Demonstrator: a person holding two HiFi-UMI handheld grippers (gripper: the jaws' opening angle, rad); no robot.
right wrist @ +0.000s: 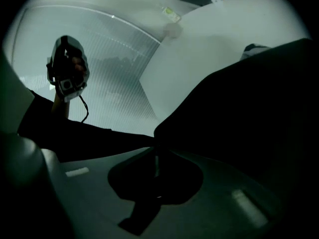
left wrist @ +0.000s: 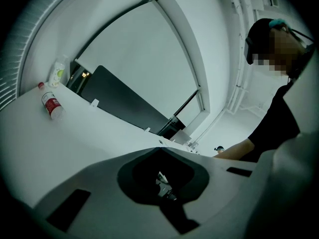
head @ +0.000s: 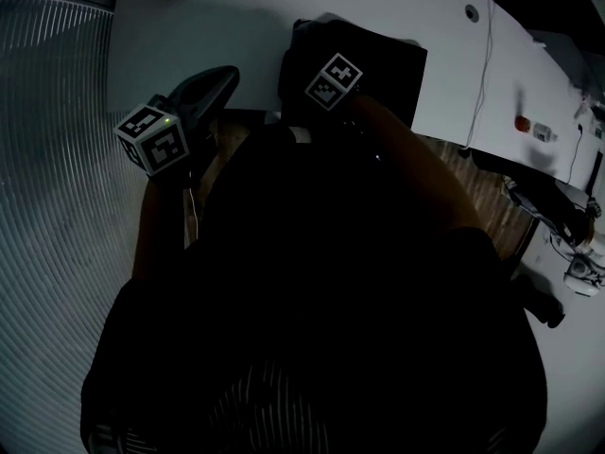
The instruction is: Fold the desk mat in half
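Right gripper (right wrist: 155, 148) clamps the desk mat (right wrist: 249, 98) edge; mat spreads up-right.

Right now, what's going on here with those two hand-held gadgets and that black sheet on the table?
A person stands at a white table with a claw tool in each hand. The right claw is shut on an edge of the black desk mat, and that part of the mat looks raised off the table, probably to fold it over. The left claw is closed on nothing and is held near the table's edge, apart from the mat.
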